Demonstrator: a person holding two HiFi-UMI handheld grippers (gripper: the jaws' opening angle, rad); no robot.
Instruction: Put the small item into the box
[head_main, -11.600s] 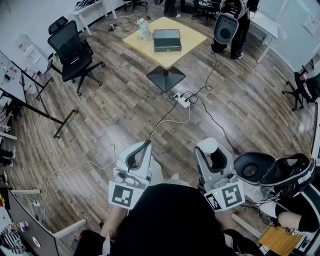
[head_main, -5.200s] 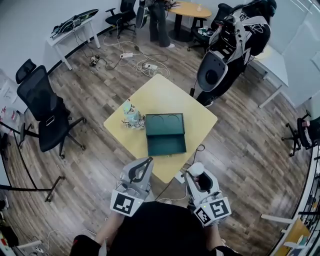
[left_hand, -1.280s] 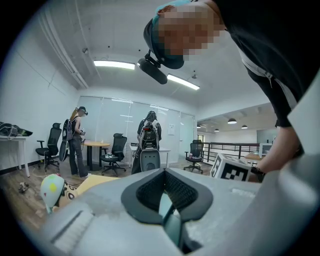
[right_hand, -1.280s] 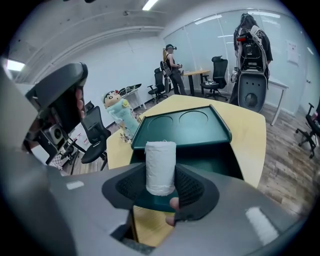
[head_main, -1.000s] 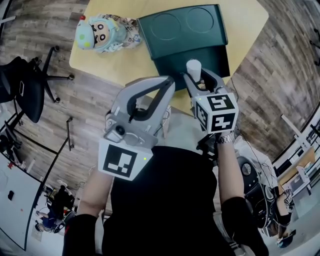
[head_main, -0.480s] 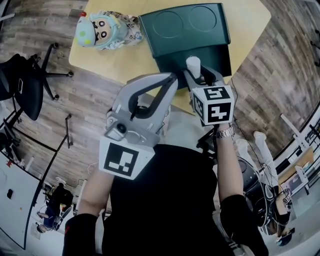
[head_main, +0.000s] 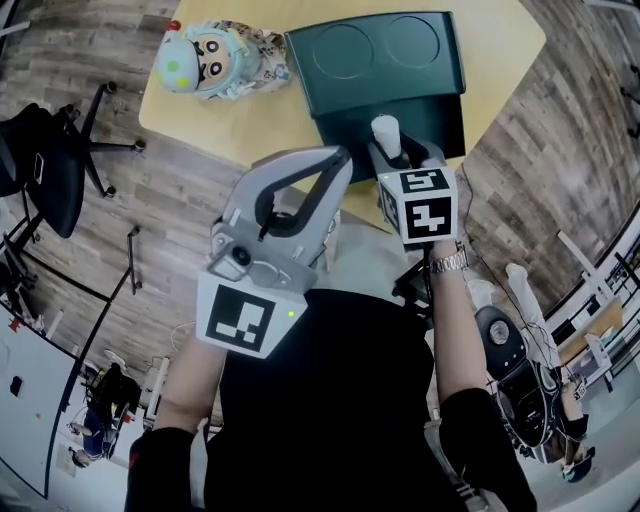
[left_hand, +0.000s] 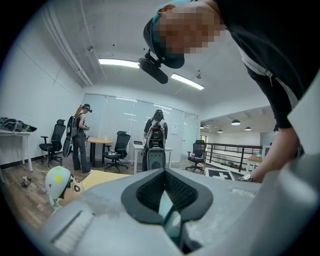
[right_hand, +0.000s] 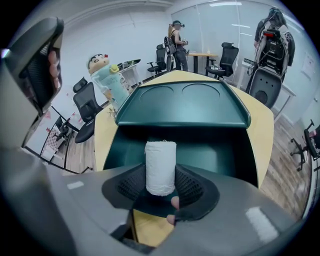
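Observation:
A dark green box (head_main: 395, 115) lies open on the yellow table (head_main: 250, 125), its lid (head_main: 378, 50) folded back on the far side. My right gripper (head_main: 392, 152) is shut on a small white roll (head_main: 386, 133) that stands upright between its jaws, over the box's near part. The right gripper view shows the roll (right_hand: 160, 167) in front of the box's open inside (right_hand: 210, 150) and the lid (right_hand: 182, 105). My left gripper (head_main: 341, 156) is shut with nothing in it, just left of the box's near corner; its tips (left_hand: 164, 172) meet.
A cartoon toy figure (head_main: 215, 60) lies on the table left of the box, also seen as the toy (right_hand: 107, 75). A black office chair (head_main: 40, 170) stands on the wooden floor at the left. People (left_hand: 80, 135) and desks are far off.
The person walked across the room to the table. Over the last second the right gripper, still holding the roll, turned slightly at the box's near edge; the left gripper barely moved.

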